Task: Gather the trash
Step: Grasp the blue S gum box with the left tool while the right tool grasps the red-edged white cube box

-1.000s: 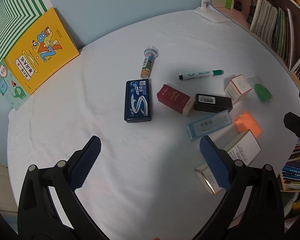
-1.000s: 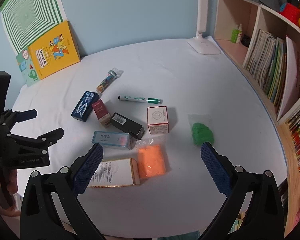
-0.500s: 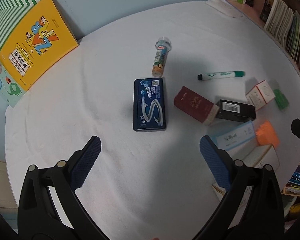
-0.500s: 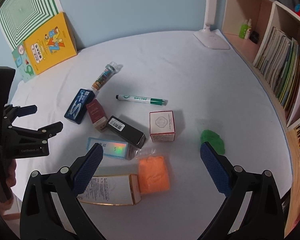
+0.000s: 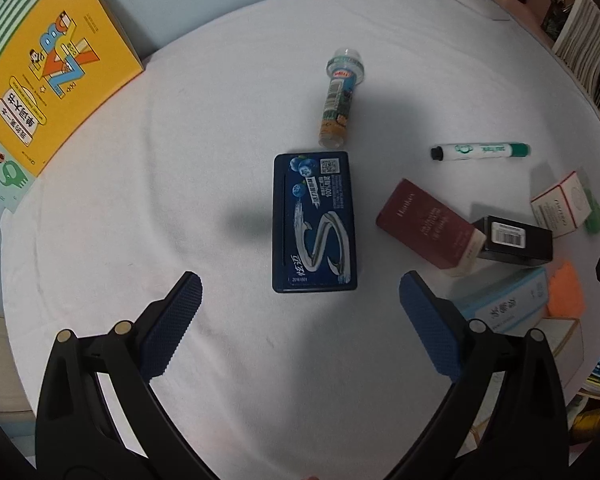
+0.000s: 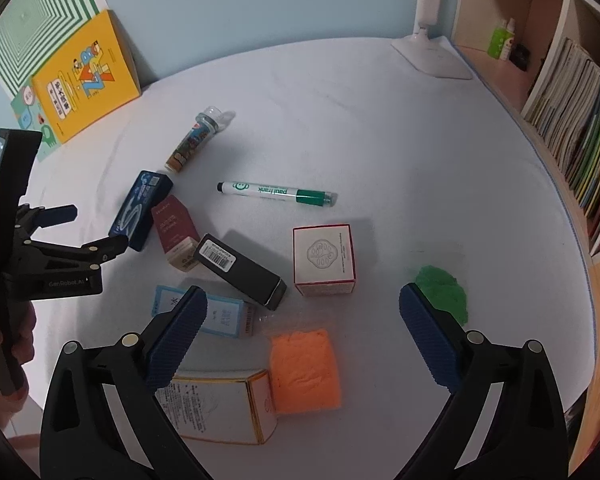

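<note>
Left tool (image 5: 300, 304) hangs wide-jawed before the blue gum pack (image 5: 315, 222) — empty.

Yellow book (image 6: 86, 76) propped against blue wall (image 6: 260, 0); white lamp base (image 6: 432, 56) near shelves of books (image 6: 572, 120), perhaps magazines.
</note>
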`<state>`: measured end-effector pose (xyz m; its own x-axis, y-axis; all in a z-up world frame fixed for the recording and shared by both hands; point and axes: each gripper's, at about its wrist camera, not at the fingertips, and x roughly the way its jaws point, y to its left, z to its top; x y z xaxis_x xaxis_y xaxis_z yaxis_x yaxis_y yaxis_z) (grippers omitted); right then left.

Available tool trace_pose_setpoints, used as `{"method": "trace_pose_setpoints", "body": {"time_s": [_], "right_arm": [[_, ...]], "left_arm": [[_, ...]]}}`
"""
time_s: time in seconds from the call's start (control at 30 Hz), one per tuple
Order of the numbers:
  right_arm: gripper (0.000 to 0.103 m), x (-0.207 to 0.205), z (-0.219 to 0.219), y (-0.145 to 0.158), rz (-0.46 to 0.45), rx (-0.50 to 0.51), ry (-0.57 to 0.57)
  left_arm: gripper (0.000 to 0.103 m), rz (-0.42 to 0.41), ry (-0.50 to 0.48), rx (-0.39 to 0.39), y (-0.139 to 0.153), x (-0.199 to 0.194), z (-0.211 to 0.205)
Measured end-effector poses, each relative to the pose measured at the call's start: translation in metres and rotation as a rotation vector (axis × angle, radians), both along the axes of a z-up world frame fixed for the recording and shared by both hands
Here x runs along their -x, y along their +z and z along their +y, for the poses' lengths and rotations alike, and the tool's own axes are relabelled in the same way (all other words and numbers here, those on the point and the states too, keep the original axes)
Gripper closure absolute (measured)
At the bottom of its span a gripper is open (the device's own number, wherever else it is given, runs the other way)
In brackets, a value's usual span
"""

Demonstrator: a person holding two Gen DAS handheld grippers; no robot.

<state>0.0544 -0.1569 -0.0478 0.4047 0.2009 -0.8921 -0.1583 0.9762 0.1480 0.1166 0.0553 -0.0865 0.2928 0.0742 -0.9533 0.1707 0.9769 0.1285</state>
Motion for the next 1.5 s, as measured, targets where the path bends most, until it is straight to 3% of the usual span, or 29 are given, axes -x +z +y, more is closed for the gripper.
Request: {"method": "trace_pose_setpoints", "body": {"time_s": [0.1, 0.27, 0.33, 0.57, 0.63, 0.83, 1.13, 1.5], "right_arm": [[0.021, -0.006, -0.001, -0.007, 0.025, 0.002, -0.004], [0.023, -0.014, -0.004, -0.018, 0.057, 0.001, -0.018], [0.033, -0.017, -0.004, -0.022, 0.073, -0.002, -0.017], [0.060, -0.025, -0.008, -0.035, 0.127, -0.026, -0.028], [0.060, -0.025, -0.009, -0.036, 0.127, -0.031, -0.030], [0.061, -0.025, -0.010, -0.036, 0.120, -0.033, -0.030], [0.061, -0.021, -0.015, -0.024, 0.085, -0.048, -0.043], [0.061, 0.001, -0.032, 0.009, 0.004, -0.068, -0.104]], "left_arm": [[0.007, 0.017, 0.002, 0.005, -0.008, -0.009, 0.003], [0.007, 0.041, 0.005, 0.021, -0.019, -0.020, 0.004], [0.009, 0.054, 0.008, 0.027, -0.024, -0.024, 0.005], [0.028, 0.095, 0.022, 0.067, -0.035, -0.034, 0.012], [0.029, 0.101, 0.028, 0.085, -0.036, -0.036, 0.014], [0.052, 0.097, 0.022, 0.129, -0.043, -0.055, 0.024], [0.053, 0.074, -0.001, 0.111, -0.039, -0.057, 0.021], [0.053, -0.003, -0.059, 0.077, 0.001, -0.026, 0.008]]}}
